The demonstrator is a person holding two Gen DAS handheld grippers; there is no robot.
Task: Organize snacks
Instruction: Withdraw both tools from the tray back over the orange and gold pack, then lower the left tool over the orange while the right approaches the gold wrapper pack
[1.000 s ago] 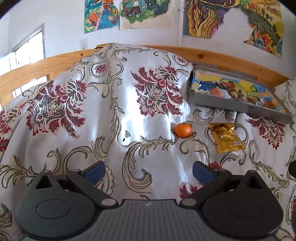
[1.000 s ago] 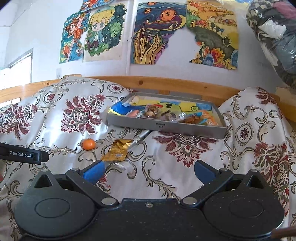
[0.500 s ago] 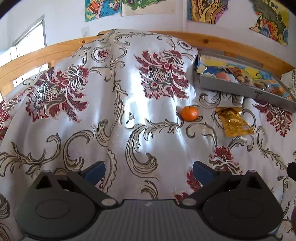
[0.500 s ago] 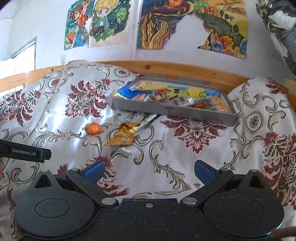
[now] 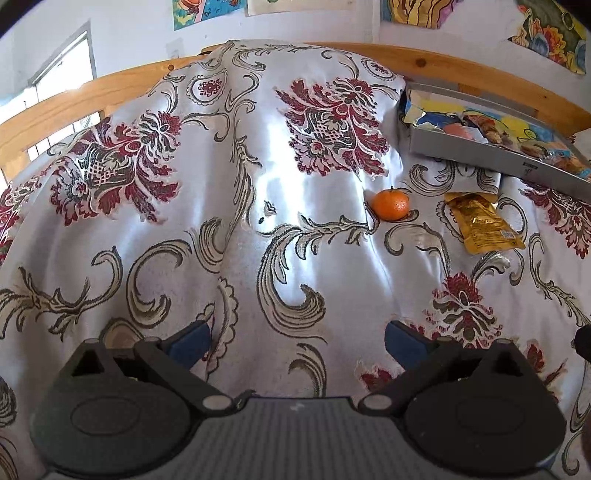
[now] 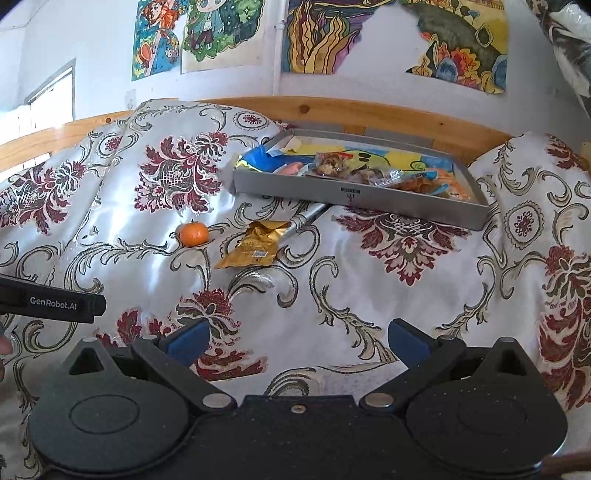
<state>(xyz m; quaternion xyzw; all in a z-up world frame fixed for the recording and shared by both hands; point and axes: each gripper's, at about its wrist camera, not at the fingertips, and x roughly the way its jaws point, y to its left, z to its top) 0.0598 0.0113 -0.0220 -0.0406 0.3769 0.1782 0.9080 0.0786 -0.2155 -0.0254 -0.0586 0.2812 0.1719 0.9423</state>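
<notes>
Mostly, the snacks seem sorted already, judging by the shallow grey rectangular tray (image 6: pixel 354 195) that rests on the raised far part of the bed and holds a heap of bright wrappers in blue, yellow and orange. Two items lie outside it, so the task looks close to its end but not finished.

Reading from left to right in the right wrist view: a small round orange mandarin (image 6: pixel 192 233) sits on the cloth, well clear of the tray. Just to its right lies a flat, crinkled gold foil snack packet (image 6: pixel 255 246), near the tray's front edge but not in it. A thin silver stick-like object (image 6: pixel 304 218) pokes out from under the tray beside the packet; what it is cannot be told.

Neither pair of tongs holds anything. The left gripper (image 5: pixel 297 341) has its blue-padded tips spread wide over bare cloth, with the mandarin (image 5: pixel 390 204) and the packet (image 5: pixel 482 223) ahead and to its right. The right gripper (image 6: pixel 297 341) is likewise spread wide and empty, pointing toward the tray. The black body of the left tool shows at the left edge of the right wrist view.

Everything rests on a shiny white satin bedspread (image 5: pixel 184 266) patterned with dark red flowers and pale gold scrolls, lumpy and creased. A pale wooden bed rail (image 6: pixel 369 110) curves behind it. Beyond is a white wall hung with colourful cartoon and painted posters (image 6: pixel 221 33), with a bright window (image 5: pixel 62 70) on the far left.
</notes>
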